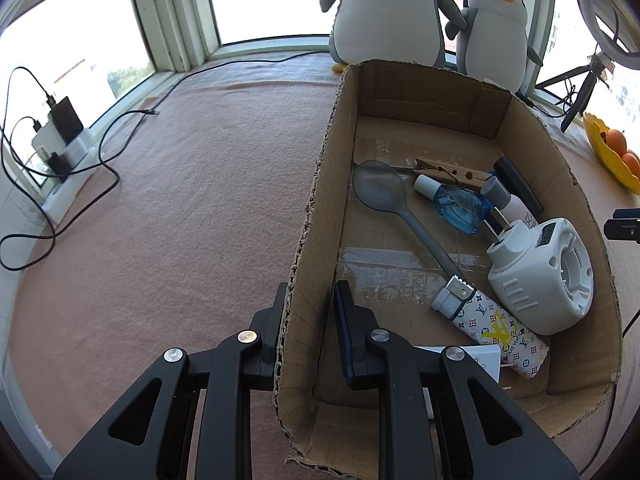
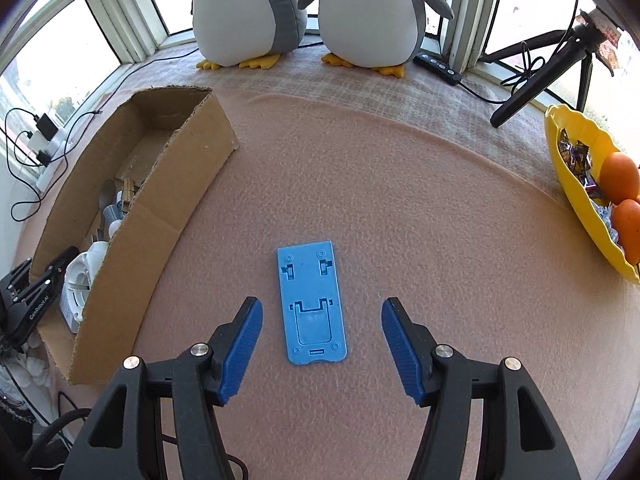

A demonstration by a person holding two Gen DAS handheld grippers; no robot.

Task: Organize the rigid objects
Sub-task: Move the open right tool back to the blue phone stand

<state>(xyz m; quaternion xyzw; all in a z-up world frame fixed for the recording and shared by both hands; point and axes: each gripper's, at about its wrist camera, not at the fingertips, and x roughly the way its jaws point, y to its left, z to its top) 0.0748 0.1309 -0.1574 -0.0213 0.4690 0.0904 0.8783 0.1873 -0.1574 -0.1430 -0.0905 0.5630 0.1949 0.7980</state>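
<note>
**Right wrist view: open fingers straddle the blue stand, last loose piece outside the box**

Right wrist view shows the right gripper (image 2: 322,344) spread wide, its ribbed blue pads on either side of the flat blue phone stand (image 2: 312,306), not touching it; the stand lies lengthwise on the pink cloth (image 2: 400,208), pointing toward 12 o'clock. To take it well, I judge the pads should drop level to the cloth and close across the narrow width near mid-length; so thin a plate may slip out if caught only at its top edge. At 10 o'clock stands the cardboard box (image 2: 160,216), the likely destination; the left gripper (image 1: 308,320) pinches its near wall, one finger outside, one inside, steadying it. Inside lie a grey spoon (image 1: 384,196), a white plug-in device (image 1: 540,272) and a patterned tube (image 1: 500,328); free floor remains toward the far wall.
</note>
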